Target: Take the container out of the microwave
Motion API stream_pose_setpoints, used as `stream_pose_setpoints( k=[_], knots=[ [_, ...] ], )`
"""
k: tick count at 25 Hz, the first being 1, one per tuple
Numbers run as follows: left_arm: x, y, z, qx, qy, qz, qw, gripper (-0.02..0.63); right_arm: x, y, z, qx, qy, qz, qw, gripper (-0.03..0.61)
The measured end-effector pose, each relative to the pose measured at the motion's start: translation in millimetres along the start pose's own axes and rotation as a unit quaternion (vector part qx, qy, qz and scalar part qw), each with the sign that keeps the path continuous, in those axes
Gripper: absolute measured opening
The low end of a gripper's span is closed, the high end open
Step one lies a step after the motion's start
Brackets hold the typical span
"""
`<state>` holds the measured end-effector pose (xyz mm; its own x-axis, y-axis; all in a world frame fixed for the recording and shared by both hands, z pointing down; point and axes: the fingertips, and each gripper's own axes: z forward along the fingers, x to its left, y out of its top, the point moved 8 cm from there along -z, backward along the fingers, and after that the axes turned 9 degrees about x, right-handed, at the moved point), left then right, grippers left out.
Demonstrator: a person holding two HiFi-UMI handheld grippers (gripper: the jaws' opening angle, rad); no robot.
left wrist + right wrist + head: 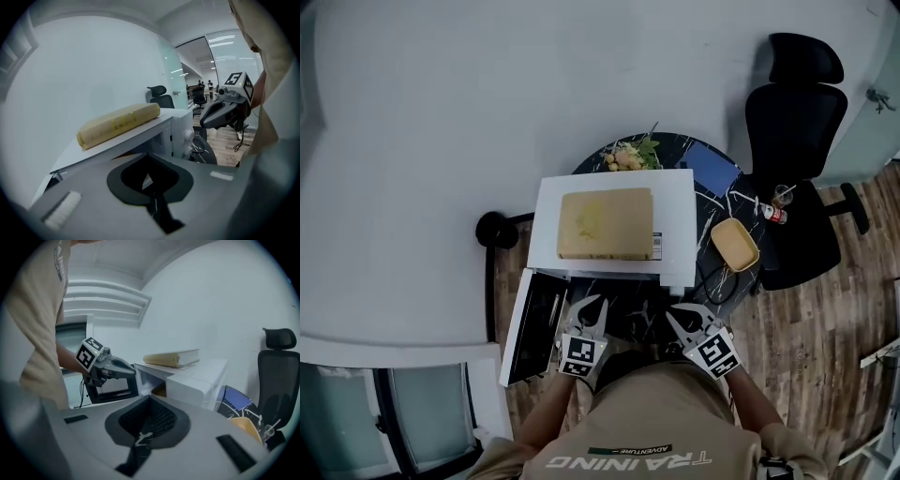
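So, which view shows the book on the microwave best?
The head view: it looks down on the book, whole tan cover showing, atop the microwave. The left gripper view shows it only side-on, along one long edge; the right gripper view shows it small, low-angle, page edges visible.

The left forearm (pixel 546 412) and right forearm (pixel 752 398) reach forward with the elbows bent and kept close in. The left gripper (pixel 589 311) and right gripper (pixel 682 317) sit side by side at about the same level, near each other but not touching. Both point ahead with their marker cubes facing up. Each one's jaws are pressed together (nothing between them).
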<state>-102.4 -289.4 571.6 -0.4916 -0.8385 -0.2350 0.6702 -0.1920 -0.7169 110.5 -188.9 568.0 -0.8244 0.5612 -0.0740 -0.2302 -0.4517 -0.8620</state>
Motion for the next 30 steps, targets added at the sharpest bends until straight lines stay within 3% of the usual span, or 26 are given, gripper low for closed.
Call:
stream_pose_setpoints(
  k=[4, 7, 16, 21, 30],
  knots=[
    [6, 1, 24, 0.019, -0.021, 0.065, 0.9975, 0.006, -6, 6, -2, -0.004, -0.013, 0.011, 1.000, 0.008],
    [10, -4, 43, 0.042, -0.023, 0.128, 0.9906, 0.009, -5, 13, -1, -0.007, -0.033, 0.016, 0.999, 0.008],
    [14, -16, 107, 0.109, -0.032, 0.282, 0.9526, 0.086, 7, 19, -1, -0.015, -0.094, 0.047, 0.994, 0.008],
    [11, -21, 140, 0.133, -0.035, 0.316, 0.9385, 0.094, 12, 11, -4, -0.008, -0.115, 0.066, 0.991, 0.008],
    [17, -24, 170, 0.160, -0.049, 0.326, 0.9305, 0.093, 18, -2, -10, -0.003, -0.147, 0.095, 0.985, 0.008]
  ],
)
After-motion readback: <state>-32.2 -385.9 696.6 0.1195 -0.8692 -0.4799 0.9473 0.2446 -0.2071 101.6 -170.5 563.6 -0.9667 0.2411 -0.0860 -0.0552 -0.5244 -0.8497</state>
